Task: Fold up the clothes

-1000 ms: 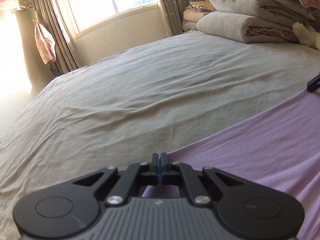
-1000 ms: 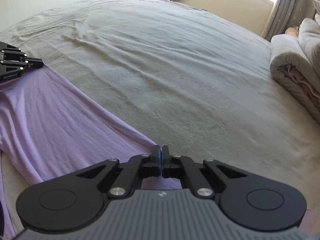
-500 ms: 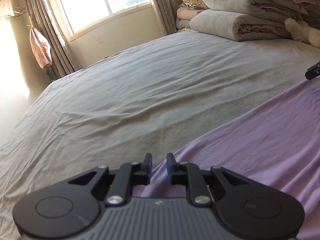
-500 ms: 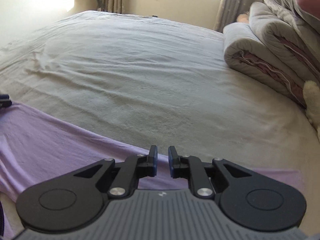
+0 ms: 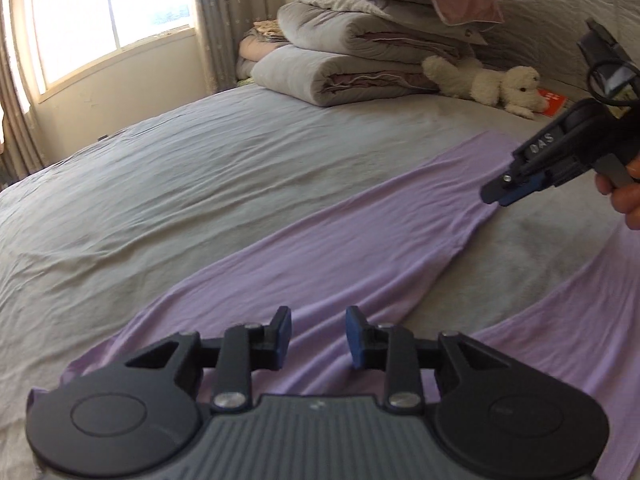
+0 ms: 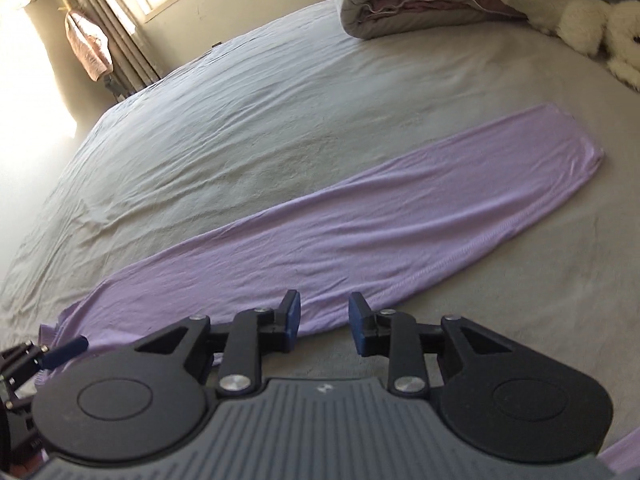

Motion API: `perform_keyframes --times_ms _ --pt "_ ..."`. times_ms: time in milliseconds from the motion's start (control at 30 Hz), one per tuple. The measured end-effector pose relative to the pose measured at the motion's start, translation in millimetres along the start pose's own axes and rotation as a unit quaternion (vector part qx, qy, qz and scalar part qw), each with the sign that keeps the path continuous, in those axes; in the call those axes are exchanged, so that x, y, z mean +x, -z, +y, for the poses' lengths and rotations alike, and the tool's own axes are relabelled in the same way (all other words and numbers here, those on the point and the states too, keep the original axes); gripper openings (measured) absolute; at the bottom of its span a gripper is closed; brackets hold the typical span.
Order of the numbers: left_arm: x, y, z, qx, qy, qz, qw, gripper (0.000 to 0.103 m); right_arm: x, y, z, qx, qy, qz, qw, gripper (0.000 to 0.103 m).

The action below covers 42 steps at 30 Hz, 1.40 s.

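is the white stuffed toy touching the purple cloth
Apart. The left wrist view shows bare grey bedsheet between the stuffed toy and the purple cloth's far end.

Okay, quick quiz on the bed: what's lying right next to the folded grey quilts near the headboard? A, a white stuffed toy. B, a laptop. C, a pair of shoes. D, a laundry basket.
A: a white stuffed toy lies against the stack of folded grey quilts on the bed, beyond the far end of the purple garment.
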<state>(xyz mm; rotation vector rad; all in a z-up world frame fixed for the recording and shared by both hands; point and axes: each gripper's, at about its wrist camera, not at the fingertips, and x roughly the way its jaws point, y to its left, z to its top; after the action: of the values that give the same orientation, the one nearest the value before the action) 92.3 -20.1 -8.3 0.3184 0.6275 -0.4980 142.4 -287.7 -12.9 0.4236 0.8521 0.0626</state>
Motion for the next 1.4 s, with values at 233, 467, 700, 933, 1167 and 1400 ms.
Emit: perform_keyframes --times_ms 233,467,700,933,1167,1400 --pt "18 4 -31 0.055 0.023 0.013 0.9981 0.027 0 15 -24 0.074 -0.042 -0.004 0.996 0.031" --pt "30 1 -39 0.067 -0.003 0.017 0.9976 0.001 -2 15 -36 0.099 -0.062 -0.021 0.993 0.030" --pt "16 4 -39 0.103 0.033 0.030 0.9937 0.001 -9 14 -44 0.106 -0.047 -0.039 0.993 0.030" --pt "11 3 -37 0.111 0.040 0.028 0.9926 0.004 -14 17 -64 0.156 -0.028 -0.073 0.985 0.030" --pt "14 -5 -32 0.083 0.052 0.013 0.9951 0.012 -14 23 -74 0.173 -0.015 -0.106 0.979 0.024" --pt "29 -7 -37 0.086 0.075 0.060 0.9917 0.002 -12 28 -73 0.164 0.019 -0.113 0.980 0.000"
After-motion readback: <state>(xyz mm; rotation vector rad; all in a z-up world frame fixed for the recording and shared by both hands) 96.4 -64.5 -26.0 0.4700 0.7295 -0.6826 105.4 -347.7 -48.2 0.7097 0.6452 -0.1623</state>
